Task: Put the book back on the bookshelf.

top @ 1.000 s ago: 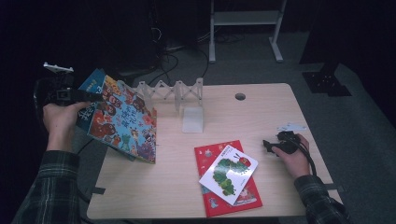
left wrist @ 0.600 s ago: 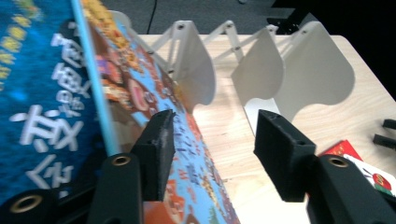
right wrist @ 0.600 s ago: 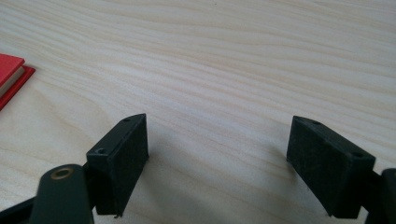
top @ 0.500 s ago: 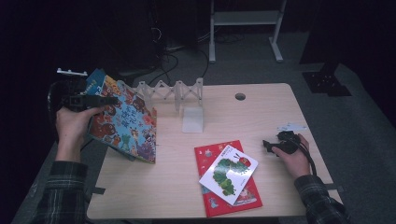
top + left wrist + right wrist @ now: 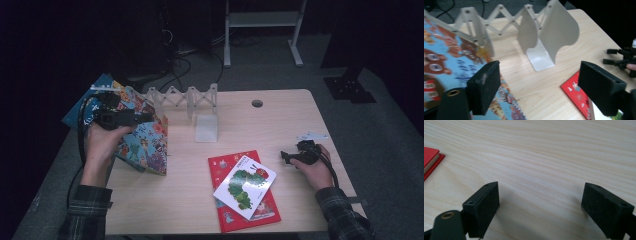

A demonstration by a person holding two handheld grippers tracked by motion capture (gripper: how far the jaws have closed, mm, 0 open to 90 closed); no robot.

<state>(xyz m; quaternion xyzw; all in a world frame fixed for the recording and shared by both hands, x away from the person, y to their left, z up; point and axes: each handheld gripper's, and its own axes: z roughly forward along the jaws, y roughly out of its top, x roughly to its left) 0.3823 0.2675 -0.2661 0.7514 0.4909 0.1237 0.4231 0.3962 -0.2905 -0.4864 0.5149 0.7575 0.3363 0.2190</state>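
Now the left gripper [image 5: 145, 118] hovers at the left of the frame, over the colourful picture book [image 5: 142, 142] that leans by the white accordion rack [image 5: 185, 97]. Its jaws have just been opening and stand spread, nothing between them; the book lies just beside and below the left-hand jaw. Over at the right, the right gripper [image 5: 284, 157] rests on the surface [image 5: 280, 120], jaws spread and empty.

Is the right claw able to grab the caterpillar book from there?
Probably yes. The right claw is open, resting beside the caterpillar book, which lies on top of the red book with bare table between.
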